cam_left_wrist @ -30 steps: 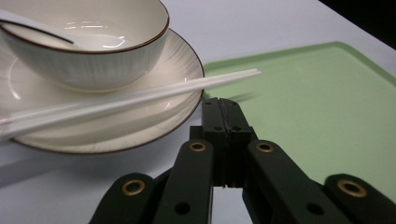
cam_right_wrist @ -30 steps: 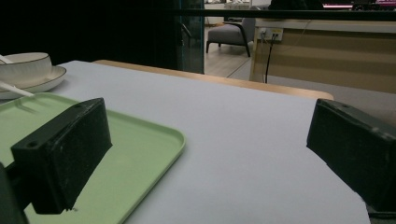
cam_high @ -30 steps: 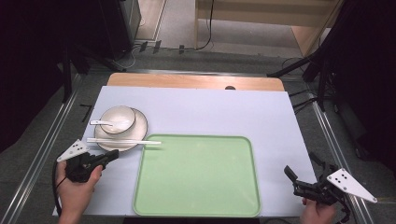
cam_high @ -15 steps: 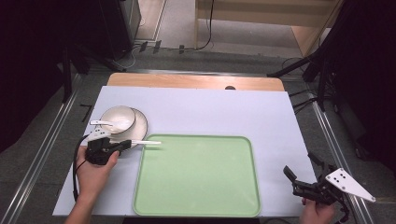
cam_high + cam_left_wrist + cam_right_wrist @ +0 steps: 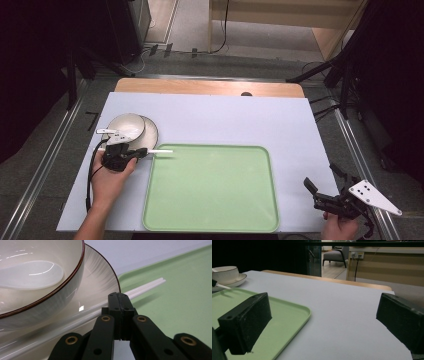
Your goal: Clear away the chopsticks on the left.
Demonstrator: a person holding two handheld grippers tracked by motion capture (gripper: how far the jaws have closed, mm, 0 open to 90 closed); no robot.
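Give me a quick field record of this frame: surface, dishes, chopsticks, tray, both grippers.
surface: pale table
dishes: bowl on plate, white spoon in the bowl
chopsticks: white chopsticks lying across the plate rim, tips over the tray's left edge
tray: green tray, nothing on it
left gripper: jaws shut, at the chopsticks by the plate; whether they pinch them cannot be told
right gripper: jaws open, holding nothing, at the table's near right corner
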